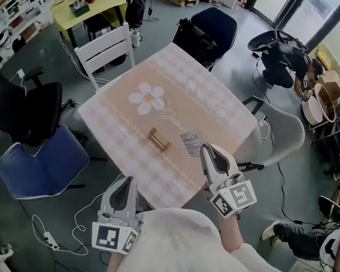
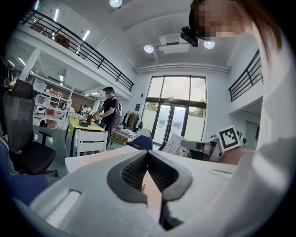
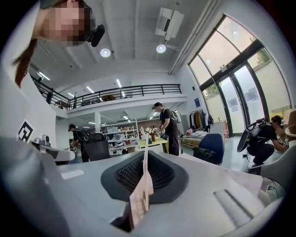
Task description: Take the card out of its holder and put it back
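Matt woven cloth covers the tabletop (image 1: pixel 182 74), peach and pale check with a printed flower. The holder (image 1: pixel 158 141) is gold-coloured metal with a slight shine. The card (image 1: pixel 191 143) is thin, stiff and paper-like, pale with dark print. The left hand-held gripper (image 1: pixel 127 183) and right hand-held gripper (image 1: pixel 207 149) have smooth, matt, pale grey plastic shells. Their pads (image 3: pixel 159 173) are black, finely ribbed and look rubbery. The marker cube (image 1: pixel 236 198) carries flat black-and-white print, without gloss.
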A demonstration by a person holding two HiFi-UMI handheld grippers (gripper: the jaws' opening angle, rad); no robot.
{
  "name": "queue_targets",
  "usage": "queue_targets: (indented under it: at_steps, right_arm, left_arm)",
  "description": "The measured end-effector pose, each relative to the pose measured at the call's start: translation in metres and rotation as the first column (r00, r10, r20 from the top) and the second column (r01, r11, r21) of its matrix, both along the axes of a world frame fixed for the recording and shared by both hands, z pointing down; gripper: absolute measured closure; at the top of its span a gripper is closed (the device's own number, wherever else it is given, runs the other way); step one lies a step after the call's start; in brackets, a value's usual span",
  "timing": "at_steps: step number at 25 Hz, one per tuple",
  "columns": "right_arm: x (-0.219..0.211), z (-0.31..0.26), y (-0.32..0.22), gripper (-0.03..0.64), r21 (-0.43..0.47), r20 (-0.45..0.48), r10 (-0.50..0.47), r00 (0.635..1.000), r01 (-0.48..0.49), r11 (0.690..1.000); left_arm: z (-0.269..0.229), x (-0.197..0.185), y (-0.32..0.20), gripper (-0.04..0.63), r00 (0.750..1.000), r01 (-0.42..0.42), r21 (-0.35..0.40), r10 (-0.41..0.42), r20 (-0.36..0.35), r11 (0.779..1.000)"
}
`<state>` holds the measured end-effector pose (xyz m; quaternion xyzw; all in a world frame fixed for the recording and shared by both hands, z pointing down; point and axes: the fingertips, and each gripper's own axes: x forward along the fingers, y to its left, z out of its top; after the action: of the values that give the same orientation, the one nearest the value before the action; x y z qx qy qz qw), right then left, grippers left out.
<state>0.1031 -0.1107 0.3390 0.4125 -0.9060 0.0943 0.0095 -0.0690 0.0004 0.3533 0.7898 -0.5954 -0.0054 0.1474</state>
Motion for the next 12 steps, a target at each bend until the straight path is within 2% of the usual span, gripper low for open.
queue_targets:
  at_steps: [12]
  right_arm:
    - [-0.006,0.003,0.062,0.601,-0.007,0.032,0.015,0.999,-0.015,1.0]
  left_arm:
    - [0.006,-0.005,0.022,0.595,0.999,-0.039,0.008,0.039,0.012,0.999]
